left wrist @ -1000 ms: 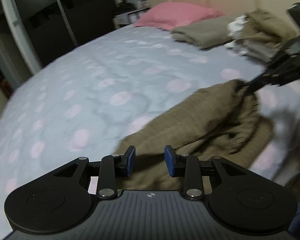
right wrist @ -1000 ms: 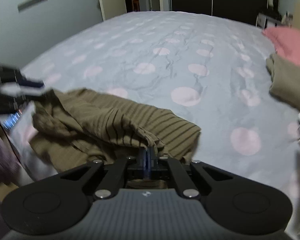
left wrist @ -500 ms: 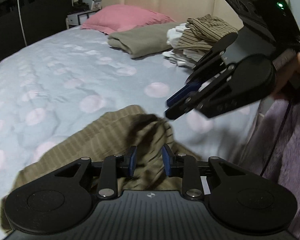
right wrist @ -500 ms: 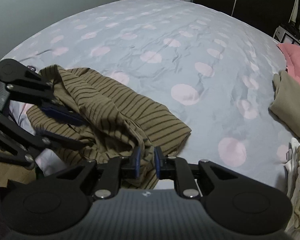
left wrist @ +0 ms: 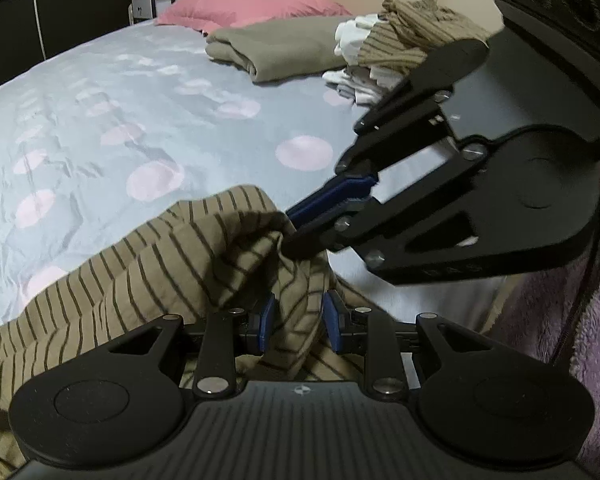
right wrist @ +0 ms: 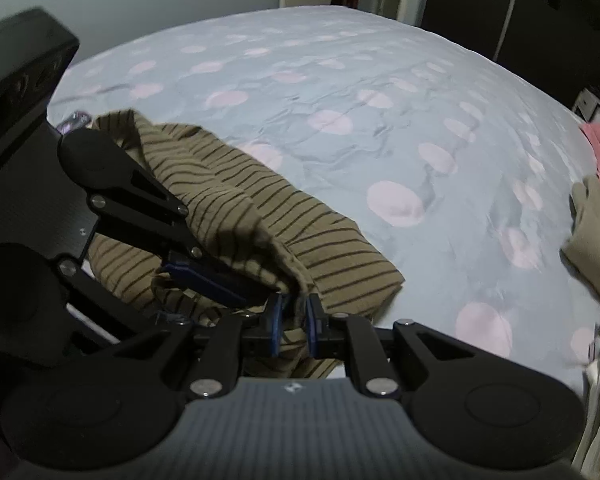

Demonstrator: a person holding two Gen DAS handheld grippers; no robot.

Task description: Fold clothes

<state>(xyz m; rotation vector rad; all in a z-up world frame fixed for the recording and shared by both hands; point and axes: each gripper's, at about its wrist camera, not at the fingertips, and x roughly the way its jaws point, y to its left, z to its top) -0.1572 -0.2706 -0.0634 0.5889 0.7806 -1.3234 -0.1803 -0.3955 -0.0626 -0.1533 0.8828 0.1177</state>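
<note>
**Both grippers meet at one bunched spot of the striped shirt**

Left gripper (left wrist: 296,322) has its blue pads a little apart, and a fold of the striped shirt (left wrist: 148,276) runs up between them. The cloth fills the gap, but the pads do not look pressed tight on it. I cannot tell for sure if they pinch it.

Right gripper (right wrist: 294,314) looks much the same. Its pads sit a small way apart with a bit of shirt cloth between them. In the left view its tips (left wrist: 300,224) poke into the top of the bunch.

The shirt lies in a crumpled heap at the near edge of the bed (left wrist: 140,120). It is not flat and not folded. Most of it spreads away to the left, and in the right view that is the side behind the left gripper. One flatter part (right wrist: 340,264) lies out on the bed toward the middle.

What matters most is that the two grippers are very close, almost touching, at the same lump of cloth. The shirt's long way runs left from there. So I think the grippers would need to be on two spots well apart along that long way before the shirt can be spread out.

Farther up the bed are a folded green cloth (left wrist: 276,48), a pile of clothes (left wrist: 388,48) and a pink pillow (left wrist: 252,4).
</note>
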